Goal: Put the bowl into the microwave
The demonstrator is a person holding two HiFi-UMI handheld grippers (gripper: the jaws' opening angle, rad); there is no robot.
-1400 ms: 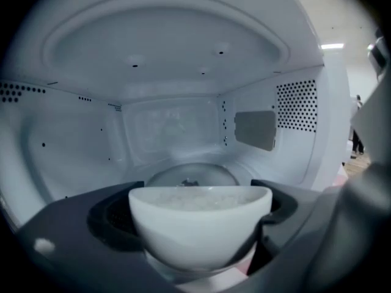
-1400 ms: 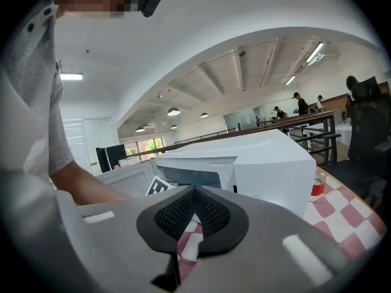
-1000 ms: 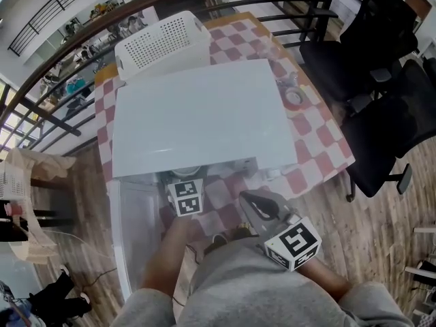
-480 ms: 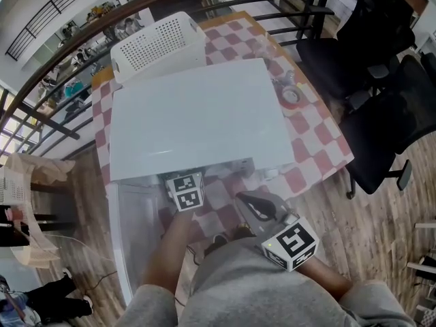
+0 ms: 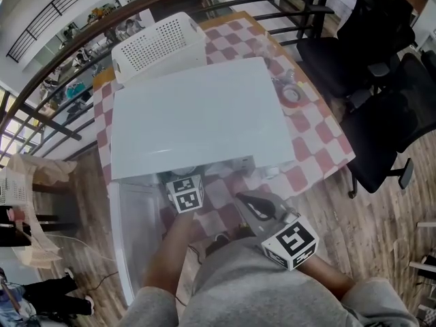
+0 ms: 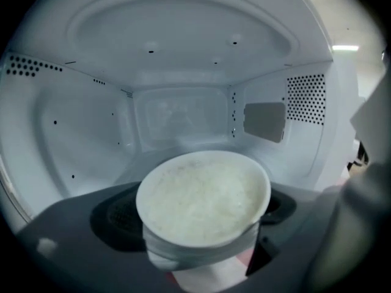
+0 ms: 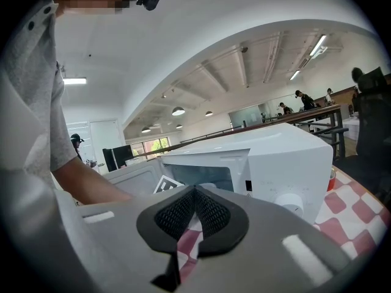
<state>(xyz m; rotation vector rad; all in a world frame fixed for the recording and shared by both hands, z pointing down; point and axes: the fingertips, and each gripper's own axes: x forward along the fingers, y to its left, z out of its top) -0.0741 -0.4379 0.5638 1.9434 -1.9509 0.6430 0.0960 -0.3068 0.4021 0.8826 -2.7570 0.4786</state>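
A white bowl [image 6: 203, 199] filled with rice hangs inside the white microwave's cavity [image 6: 177, 121], just above its floor. My left gripper [image 6: 198, 231] is shut on the bowl's sides, its dark jaws low on either side. In the head view the left gripper [image 5: 184, 184] reaches into the opening under the microwave's [image 5: 197, 114] top, and the bowl is hidden there. The microwave door [image 5: 133, 230] stands swung open at the left. My right gripper [image 7: 194, 215] is shut with nothing in it, held back near my body [image 5: 256, 207], facing the microwave [image 7: 269, 157].
A white perforated basket [image 5: 160, 43] sits behind the microwave on the checkered tablecloth [image 5: 320, 142]. A tape roll [image 5: 294, 96] lies to the microwave's right. Black office chairs [image 5: 381, 80] stand at the right, and a railing [image 5: 61, 67] runs behind the table.
My left gripper with the bowl has moved slightly forward into the microwave opening. The right gripper has barely moved.
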